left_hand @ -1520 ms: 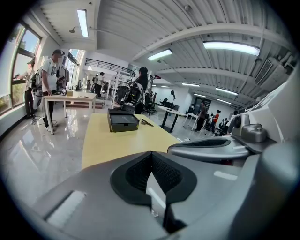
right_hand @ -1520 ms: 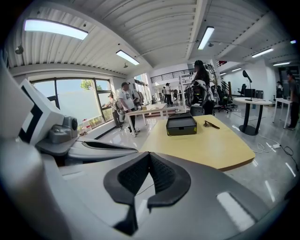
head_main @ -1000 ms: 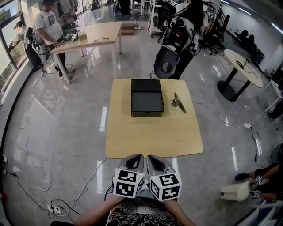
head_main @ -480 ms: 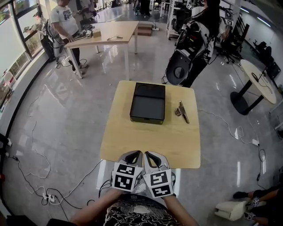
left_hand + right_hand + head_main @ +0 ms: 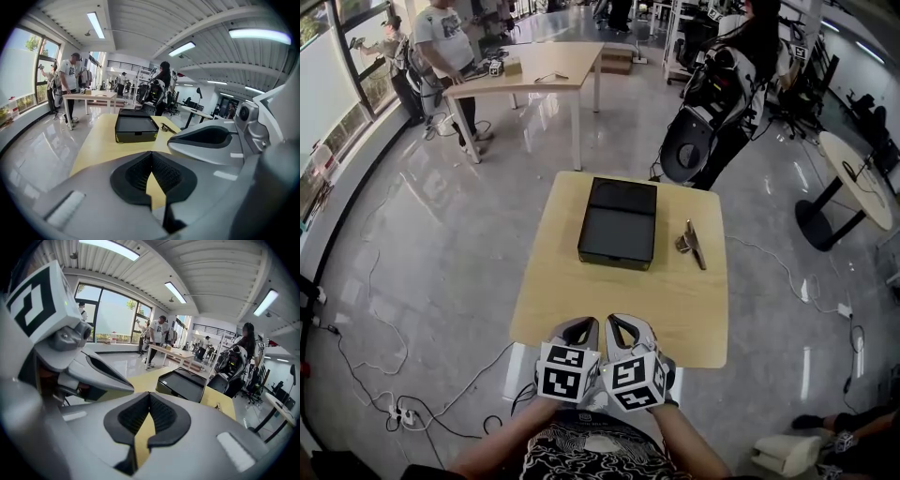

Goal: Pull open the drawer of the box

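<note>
Task not begun: black box [image 5: 619, 223] sits toward the desk's [image 5: 572, 300] far side, drawer apparently shut; left tongs [image 5: 581, 326] and right tongs [image 5: 622, 324], jaws together and empty, hover at the near edge, well apart from it; approach, grip and pull all outstanding.

Box [image 5: 618, 223] sits on the table [image 5: 581, 300] — metal tool [image 5: 692, 244] just right of it.

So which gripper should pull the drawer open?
Probably the left gripper, but it's close. It and the right gripper are shut at the table's near edge, apart from the box. The left gripper view has the box almost straight ahead; the right gripper view has it off to one side.
</note>
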A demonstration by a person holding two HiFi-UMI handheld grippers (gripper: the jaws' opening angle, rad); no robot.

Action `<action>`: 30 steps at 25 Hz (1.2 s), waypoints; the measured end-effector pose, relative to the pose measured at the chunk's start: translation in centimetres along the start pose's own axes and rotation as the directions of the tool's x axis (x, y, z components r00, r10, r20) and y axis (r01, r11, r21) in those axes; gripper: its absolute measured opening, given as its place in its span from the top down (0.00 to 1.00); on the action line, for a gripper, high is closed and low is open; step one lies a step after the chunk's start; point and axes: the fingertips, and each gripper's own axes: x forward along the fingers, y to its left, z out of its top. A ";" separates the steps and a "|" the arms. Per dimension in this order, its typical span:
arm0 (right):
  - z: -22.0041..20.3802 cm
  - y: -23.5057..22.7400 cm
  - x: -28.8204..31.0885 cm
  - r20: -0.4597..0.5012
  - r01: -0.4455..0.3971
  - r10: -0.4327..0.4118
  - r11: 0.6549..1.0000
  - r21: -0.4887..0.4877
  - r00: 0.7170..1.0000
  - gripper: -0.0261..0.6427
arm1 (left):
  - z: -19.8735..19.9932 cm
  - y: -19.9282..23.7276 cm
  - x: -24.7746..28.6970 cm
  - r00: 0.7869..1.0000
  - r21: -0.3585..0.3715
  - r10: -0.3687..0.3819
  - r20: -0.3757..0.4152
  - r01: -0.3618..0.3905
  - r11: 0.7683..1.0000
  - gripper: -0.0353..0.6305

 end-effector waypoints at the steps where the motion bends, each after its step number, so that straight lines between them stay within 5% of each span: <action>1: 0.7 0.0 2.1 -0.009 -0.002 0.002 1.000 -0.018 1.000 0.95 | 0.7 2.0 0.9 1.000 -0.005 -0.002 0.002 0.002 1.000 0.93; 8: 6.7 -3.7 18.6 -0.073 0.070 -0.086 0.979 -0.191 0.994 0.95 | 7.2 16.8 8.5 1.000 0.025 -0.015 -0.002 0.015 1.000 0.93; 16: 13.1 -2.7 38.2 -0.132 0.144 -0.213 0.903 -0.404 0.968 0.93 | 12.1 36.0 14.2 0.998 0.040 -0.060 -0.005 0.060 0.997 0.93; 25: 15.3 -3.8 61.9 -0.196 0.139 -0.259 0.868 -0.477 0.946 0.90 | 15.6 54.8 25.9 0.994 0.052 -0.109 -0.003 0.109 0.993 0.93; 30: 14.8 -5.6 70.5 -0.206 0.139 -0.279 0.847 -0.512 0.938 0.90 | 16.6 59.8 32.1 0.991 0.056 -0.136 -0.010 0.136 0.989 0.93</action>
